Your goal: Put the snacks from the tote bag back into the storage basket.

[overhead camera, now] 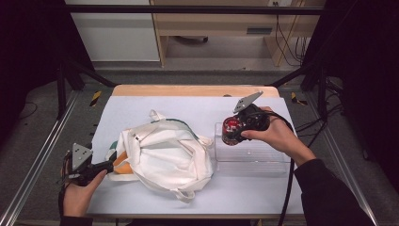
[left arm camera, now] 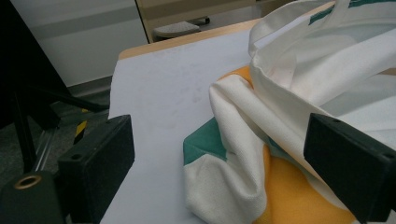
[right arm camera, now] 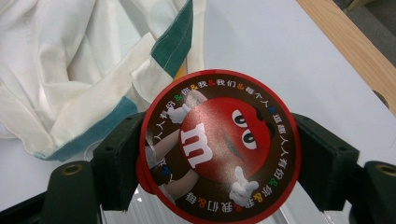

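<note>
While bag (overhead camera: 162, 153) adjoins bin (overhead camera: 251, 155), tongs (right arm camera: 219, 154) gripping tin (right arm camera: 217, 147)

Bright table, dark surroundings, soft close-up focus

At the top of the frame a white cabinet (overhead camera: 117, 33) stands beside a light wooden desk (overhead camera: 211, 23). Black cables (overhead camera: 287, 37) hang at the upper right. The grey floor (overhead camera: 42, 127) shows left. Dark frame bars (overhead camera: 70, 75) stand at both sides.

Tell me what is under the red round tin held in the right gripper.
Below the red tin sits a clear plastic box on the table. The tin and gripper cover part of the box's inside.
</note>
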